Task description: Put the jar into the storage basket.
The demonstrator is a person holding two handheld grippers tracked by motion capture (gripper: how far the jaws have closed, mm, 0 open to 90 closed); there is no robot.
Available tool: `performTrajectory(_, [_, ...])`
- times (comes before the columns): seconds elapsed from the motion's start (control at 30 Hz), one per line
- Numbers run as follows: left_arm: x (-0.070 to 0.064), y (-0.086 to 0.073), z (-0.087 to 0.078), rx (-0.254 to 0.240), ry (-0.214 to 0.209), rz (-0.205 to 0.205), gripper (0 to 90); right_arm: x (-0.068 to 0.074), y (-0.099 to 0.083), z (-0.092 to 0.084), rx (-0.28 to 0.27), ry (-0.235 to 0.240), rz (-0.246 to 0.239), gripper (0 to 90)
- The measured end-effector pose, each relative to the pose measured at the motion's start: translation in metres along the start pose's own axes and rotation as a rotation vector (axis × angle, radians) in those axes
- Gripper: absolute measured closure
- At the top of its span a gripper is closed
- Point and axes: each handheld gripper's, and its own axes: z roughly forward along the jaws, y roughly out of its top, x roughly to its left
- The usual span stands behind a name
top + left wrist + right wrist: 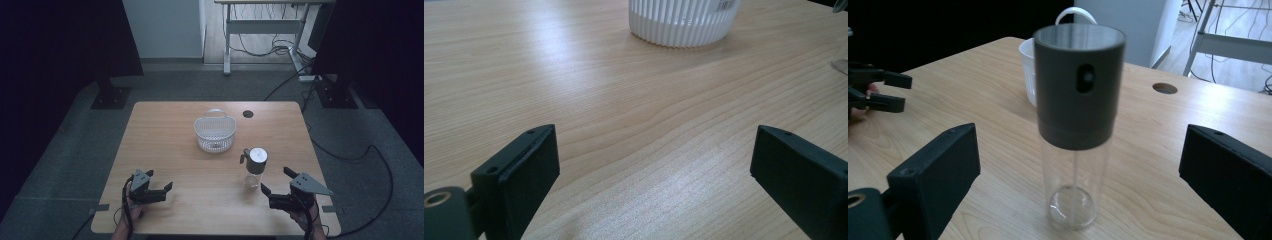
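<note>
The clear spray bottle (pixel 255 169) with its dark grey cap stands upright on the desk (pixel 165 150), right of centre and near the person's edge, with the white basket (pixel 215 133) a little farther off and to its left. The right claw (pixel 276 186) sits just near-right of the bottle, spread wide and holding nothing, so the step in hand looks like a grasp of the bottle. To do it well, the claw should come in level, keep the bottle centred between the jaws, and close on the cap or just below it, since the clear wall looks smooth and could slip; an off-centre approach might tip the tall, narrow bottle. The left claw (pixel 161 189) rests at the near left, also spread and empty, well apart from both things. The right gripper view shows the nozzle hole in the cap (pixel 1079 85) and the thin tube inside the body, which the high view is too small to tell. The left gripper view shows the basket's ribbed wall (pixel 684 25) close up, while the high view gives its handle and the whole layout.
</note>
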Motion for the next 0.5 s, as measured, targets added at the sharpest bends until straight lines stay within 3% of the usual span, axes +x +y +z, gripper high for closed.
performTrajectory(0.2, [0.0, 0.0, 0.0, 0.001, -0.003, 0.002, 5.4, 0.006, 0.004, 0.002, -0.004, 0.033, 0.01, 1.7])
performTrajectory(0.5, [0.0, 0.0, 0.001, 0.006, -0.007, 0.007, 5.7, 0.013, 0.006, 0.008, 0.006, 0.027, 0.007, 1.2])
